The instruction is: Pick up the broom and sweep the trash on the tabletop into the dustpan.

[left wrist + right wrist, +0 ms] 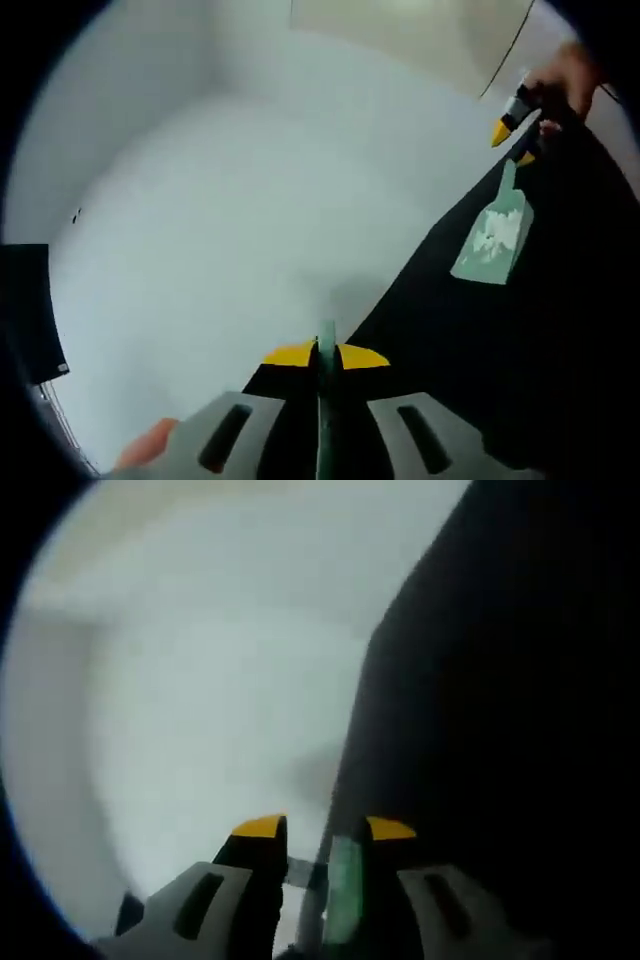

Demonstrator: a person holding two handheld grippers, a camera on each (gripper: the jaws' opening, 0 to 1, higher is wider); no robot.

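Gripping a thin green handle [326, 400], the left gripper [325, 356] was clamped shut; the right gripper [512, 140] held the dustpan [495, 240], trash inside, over the black tabletop [540, 340]. Both looked light, stiff plastic, best held mid-handle.

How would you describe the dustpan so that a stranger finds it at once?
In the left gripper view, find the black tabletop on the right. Near its upper edge hangs a pale green, flat dustpan, its thin handle held by the yellow-tipped right gripper. White scraps lie in it.
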